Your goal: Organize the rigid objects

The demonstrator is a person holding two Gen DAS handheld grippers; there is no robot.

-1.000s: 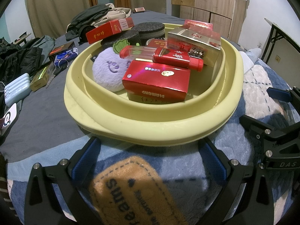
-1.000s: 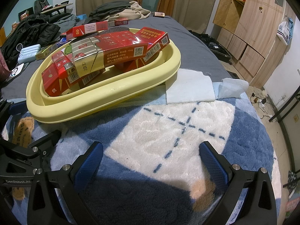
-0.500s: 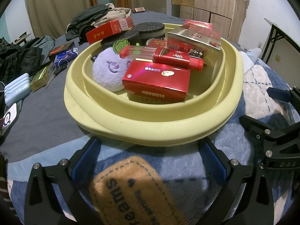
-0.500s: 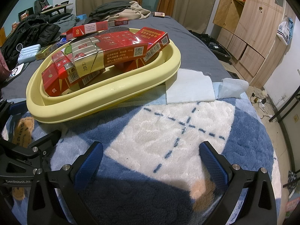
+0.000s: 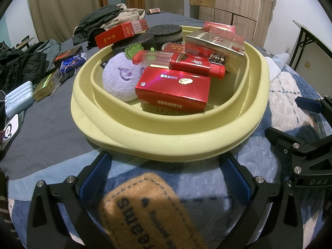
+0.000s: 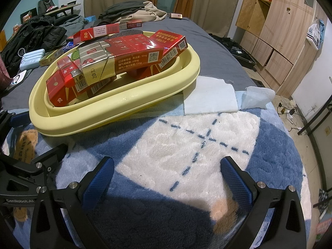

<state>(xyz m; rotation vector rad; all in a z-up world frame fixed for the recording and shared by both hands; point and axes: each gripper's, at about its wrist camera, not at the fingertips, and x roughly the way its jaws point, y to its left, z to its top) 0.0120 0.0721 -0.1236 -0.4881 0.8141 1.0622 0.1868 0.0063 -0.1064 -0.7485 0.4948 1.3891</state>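
Note:
A pale yellow basin (image 5: pixel 166 143) (image 6: pixel 116 101) rests on a blue and white fleece blanket on the bed. It holds red cigarette boxes (image 5: pixel 174 91) (image 6: pixel 132 56), a silver and red carton (image 5: pixel 215 47), a red lighter case (image 5: pixel 186 63), a purple plush toy (image 5: pixel 120 78) and two black foam discs (image 5: pixel 166 32). My left gripper (image 5: pixel 166 178) stands open just short of the basin's near rim, empty. Right of the basin, my right gripper (image 6: pixel 166 178) is open over the blanket with nothing between its fingers.
White cloths (image 6: pixel 209 97) lie on the blanket beside the basin. Small boxes (image 5: pixel 44 85), a light blue power bank (image 5: pixel 18 97) and dark clothes (image 5: pixel 22 62) litter the grey sheet at left. A wooden wardrobe (image 6: pixel 280 33) stands at right.

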